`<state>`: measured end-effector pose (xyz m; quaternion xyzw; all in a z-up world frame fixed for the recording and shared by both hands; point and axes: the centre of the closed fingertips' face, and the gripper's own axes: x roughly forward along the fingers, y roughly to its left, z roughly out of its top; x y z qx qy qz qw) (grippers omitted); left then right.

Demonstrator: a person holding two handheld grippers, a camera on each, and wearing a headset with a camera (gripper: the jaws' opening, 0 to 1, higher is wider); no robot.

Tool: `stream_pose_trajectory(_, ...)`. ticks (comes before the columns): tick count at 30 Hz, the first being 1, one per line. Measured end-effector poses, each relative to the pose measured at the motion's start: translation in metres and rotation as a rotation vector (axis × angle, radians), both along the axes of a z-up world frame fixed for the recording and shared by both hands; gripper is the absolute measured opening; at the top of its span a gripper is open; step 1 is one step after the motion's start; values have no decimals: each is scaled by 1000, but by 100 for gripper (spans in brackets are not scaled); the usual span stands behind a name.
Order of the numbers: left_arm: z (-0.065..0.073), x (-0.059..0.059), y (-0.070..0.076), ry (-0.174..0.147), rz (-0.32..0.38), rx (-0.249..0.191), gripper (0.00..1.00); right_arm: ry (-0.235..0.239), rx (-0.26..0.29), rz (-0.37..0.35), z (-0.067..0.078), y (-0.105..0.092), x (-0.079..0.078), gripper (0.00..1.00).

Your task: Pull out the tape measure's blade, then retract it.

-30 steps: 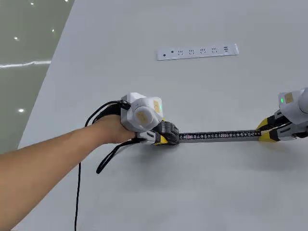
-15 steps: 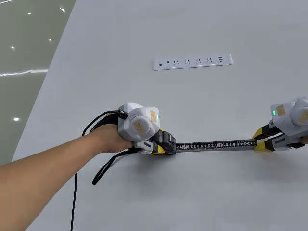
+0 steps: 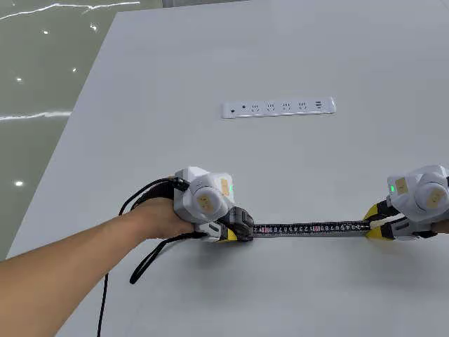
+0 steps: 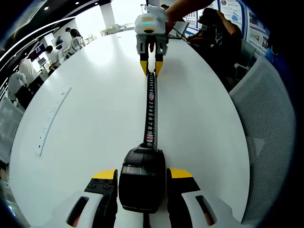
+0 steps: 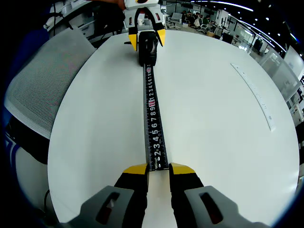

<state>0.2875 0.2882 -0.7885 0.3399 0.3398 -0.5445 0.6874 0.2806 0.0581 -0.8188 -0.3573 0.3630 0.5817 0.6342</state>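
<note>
A black and yellow tape measure case [image 3: 241, 223] lies on the white table, and my left gripper [image 3: 231, 232] is shut on it. In the left gripper view the case [image 4: 142, 183] sits clamped between the yellow-tipped jaws. The blade [image 3: 312, 228] runs out flat along the table to the right, numbers up. My right gripper [image 3: 374, 229] is shut on the blade's end. In the right gripper view the blade [image 5: 152, 118] starts between the closed jaws of the right gripper [image 5: 158, 170] and leads to the case [image 5: 147, 47] in the left gripper [image 5: 146, 35].
A white power strip [image 3: 279, 107] lies flat on the table beyond the blade. The table's left edge [image 3: 77, 105] drops to a glossy floor. A black cable [image 3: 151, 256] trails from the left gripper. People and chairs stand beyond the table [image 4: 216, 28].
The head camera has tilted, so the whole scene sits lower in the picture. The right gripper has come slightly nearer the case; the blade's drawn length looks almost the same.
</note>
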Motion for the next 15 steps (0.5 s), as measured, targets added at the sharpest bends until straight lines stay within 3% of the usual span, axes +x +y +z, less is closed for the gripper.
stream_pose_trajectory(2, 0, -1, 3, 20, 40, 1, 42, -3, -1, -4, 0, 0, 1, 14)
stream_pose_trajectory(4, 0, 1, 5, 18, 71, -5, 44, 5, 2, -11, 0, 1, 0, 16)
stream_pose_trajectory(7, 4, 1, 6, 39, 116, -33, 45, 11, 5, -30, 1, 2, 1, 16)
stream_pose_trajectory(15, 7, -2, 12, 45, 200, -68, 51, 6, 37, -94, 13, 5, 6, 21)
